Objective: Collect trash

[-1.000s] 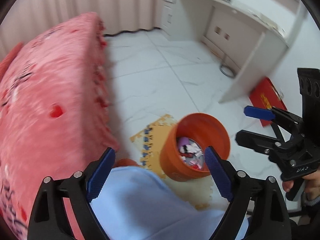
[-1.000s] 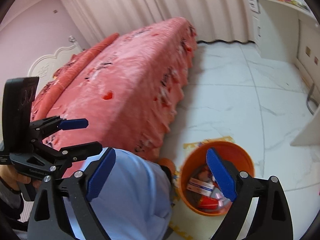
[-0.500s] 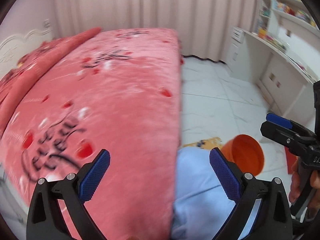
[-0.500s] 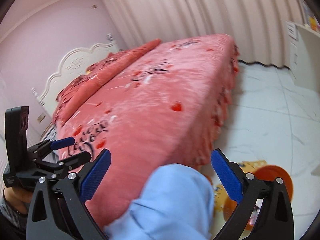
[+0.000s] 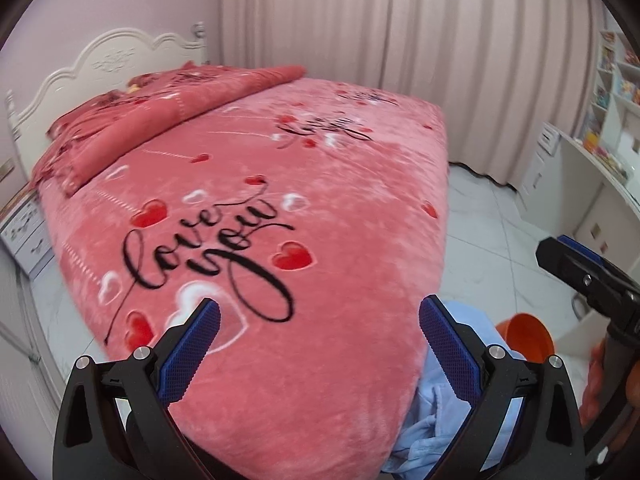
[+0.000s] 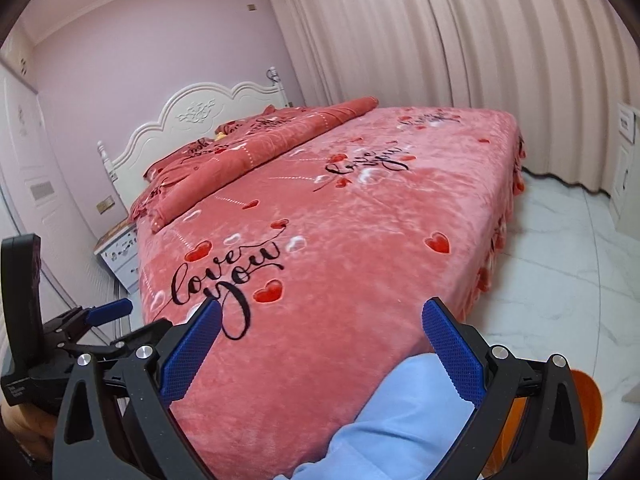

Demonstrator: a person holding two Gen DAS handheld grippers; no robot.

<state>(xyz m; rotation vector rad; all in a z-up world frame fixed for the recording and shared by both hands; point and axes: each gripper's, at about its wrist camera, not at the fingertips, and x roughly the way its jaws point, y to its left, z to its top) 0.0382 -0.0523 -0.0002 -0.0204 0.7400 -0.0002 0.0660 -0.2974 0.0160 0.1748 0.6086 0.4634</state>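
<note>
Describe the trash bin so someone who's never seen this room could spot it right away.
Start at the big bed with the pink heart-print blanket. Follow its near corner down to the white tiled floor on the desk side. There stands the orange bucket, round and open-topped, the only bright orange thing on the pale floor.

Right claw (image 6: 320,320) wide apart and empty over pink bed (image 6: 360,220), blue-clad leg (image 6: 400,408) below, orange bin (image 6: 588,404) at lower right, left claw (image 6: 116,320) at left edge
</note>
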